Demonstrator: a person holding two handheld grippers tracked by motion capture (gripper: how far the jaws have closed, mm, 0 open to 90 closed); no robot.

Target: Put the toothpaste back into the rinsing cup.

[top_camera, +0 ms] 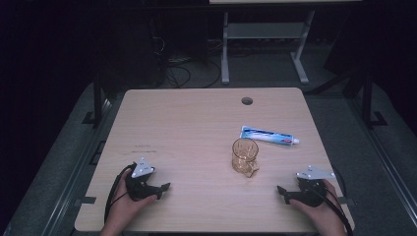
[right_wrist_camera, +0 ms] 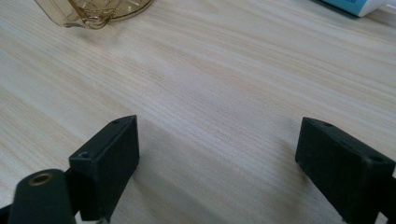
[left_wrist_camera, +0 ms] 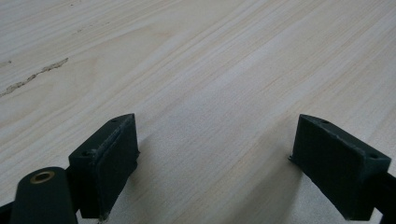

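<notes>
The pale wood-grain rectangular surface [top_camera: 196, 147] carries all items. The left hand-held gripper [top_camera: 160, 189] and the right hand-held gripper [top_camera: 284, 192] rest at its near edge, each with jaws spread wide and nothing between them. The amber transparent glass mug [top_camera: 244, 156] stands upright, ahead and inboard of the right hand-held gripper, which is judged the nearer one; its handle points toward the near edge. The blue-and-white toothpaste tube [top_camera: 269, 135] lies flat just beyond the mug, apart from it. Its long axis runs across the surface, cap end pointing outboard, beyond the right hand-held gripper.
</notes>
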